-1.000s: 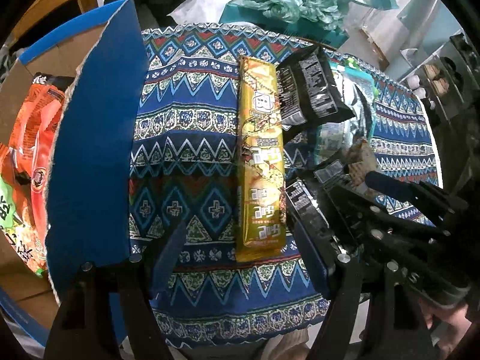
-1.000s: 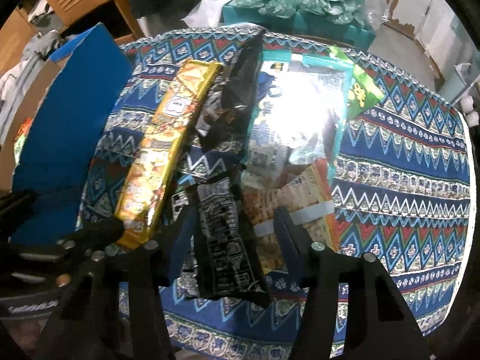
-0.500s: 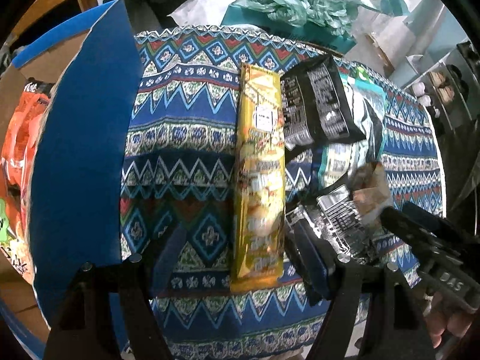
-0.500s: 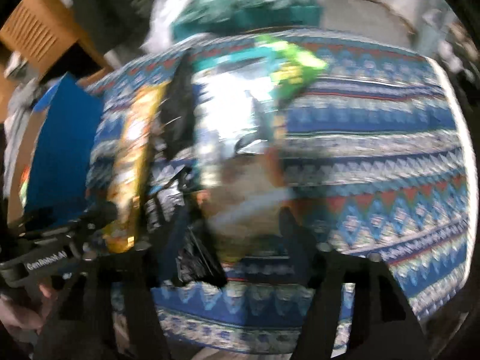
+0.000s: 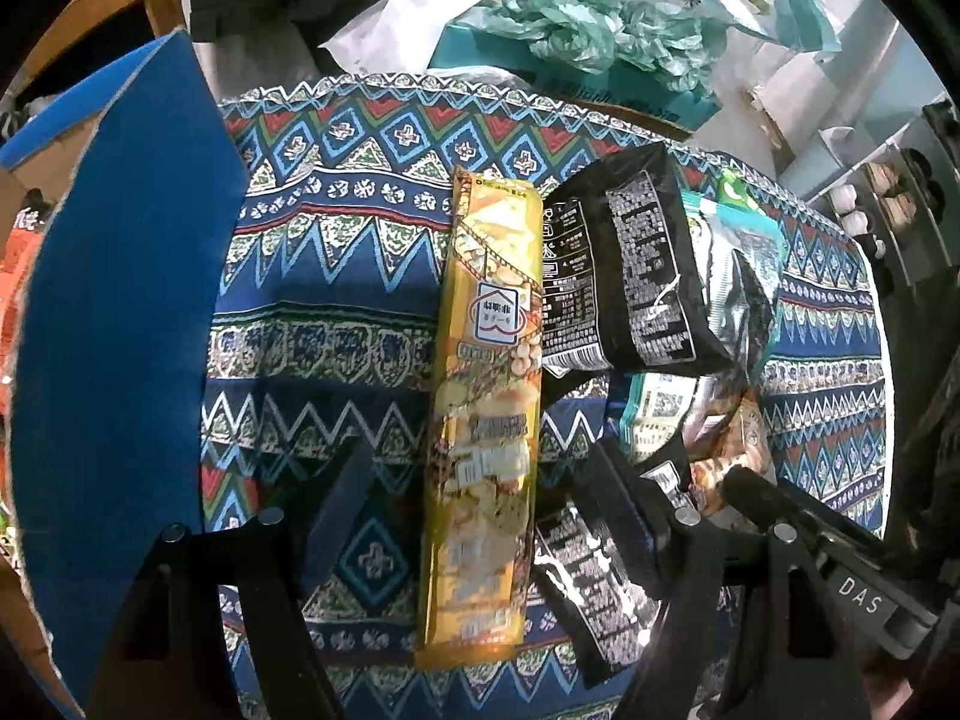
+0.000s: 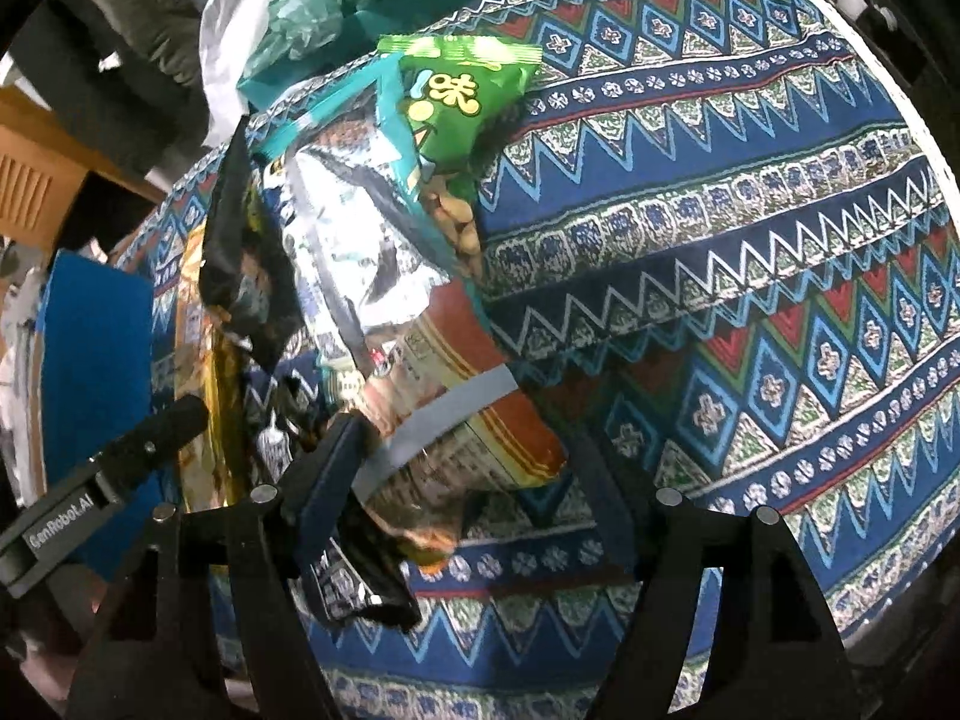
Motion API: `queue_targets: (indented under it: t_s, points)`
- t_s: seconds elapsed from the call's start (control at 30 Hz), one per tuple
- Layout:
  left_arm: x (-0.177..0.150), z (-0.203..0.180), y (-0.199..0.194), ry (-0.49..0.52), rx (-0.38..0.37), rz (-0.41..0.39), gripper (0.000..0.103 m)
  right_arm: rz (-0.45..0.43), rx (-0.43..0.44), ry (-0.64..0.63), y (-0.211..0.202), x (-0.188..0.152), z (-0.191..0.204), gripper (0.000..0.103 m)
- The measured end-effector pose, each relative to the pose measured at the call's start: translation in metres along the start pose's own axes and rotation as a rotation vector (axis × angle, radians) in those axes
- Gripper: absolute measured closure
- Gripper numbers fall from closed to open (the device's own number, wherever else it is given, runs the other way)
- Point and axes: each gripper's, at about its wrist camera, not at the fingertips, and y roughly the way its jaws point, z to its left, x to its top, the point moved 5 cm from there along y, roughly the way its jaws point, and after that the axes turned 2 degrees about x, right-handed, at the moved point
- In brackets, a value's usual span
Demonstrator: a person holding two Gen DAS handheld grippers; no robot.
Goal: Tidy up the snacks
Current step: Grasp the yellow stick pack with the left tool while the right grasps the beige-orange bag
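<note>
Snacks on patterned cloth, both my jaws spread wide, gripping nothing.
Yellow pack lies lengthwise between my left gripper fingers; brown pack sits between my right gripper fingers. Black bag, green bag beyond; blue box flap left.

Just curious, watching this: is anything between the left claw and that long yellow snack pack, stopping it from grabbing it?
Nothing visible does. The left gripper is open, its fingers either side of the yellow pack, which lies bare on the cloth. A black pack lies close beside it, under the right-hand finger.
</note>
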Motion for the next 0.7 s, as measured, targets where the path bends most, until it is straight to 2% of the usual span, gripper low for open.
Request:
queue_targets:
  t_s: [0.23,0.4,0.5,0.53,0.57,0.6,0.63,0.7]
  points:
    - [0.003,0.002,0.018,-0.03,0.003,0.034,0.027,0.008,-0.024,0.007,0.021,0.005,0.008,0.028]
    - [0.009,-0.001,0.021,-0.019,-0.002,0.021,0.026,0.017,-0.03,-0.011,0.03,0.005,0.014,0.029]
    - [0.011,-0.004,0.022,-0.004,-0.007,0.007,0.027,0.016,-0.029,-0.022,0.036,0.005,0.019,0.038]
    - [0.011,-0.004,0.022,0.0,-0.01,0.006,0.035,0.012,-0.03,-0.028,0.033,0.003,0.017,0.049]
    - [0.01,-0.005,0.022,0.007,-0.01,0.003,0.043,0.01,-0.024,-0.031,0.03,0.002,0.016,0.053]
    - [0.01,-0.005,0.023,0.013,-0.009,0.006,0.059,0.009,-0.024,-0.031,0.025,0.0,0.012,0.054]
    - [0.01,-0.005,0.025,0.02,0.0,0.014,0.064,0.006,-0.029,-0.034,0.023,0.0,0.011,0.056]
    - [0.01,-0.005,0.023,0.023,-0.004,-0.001,0.067,-0.004,-0.038,-0.039,0.02,0.0,0.009,0.058]
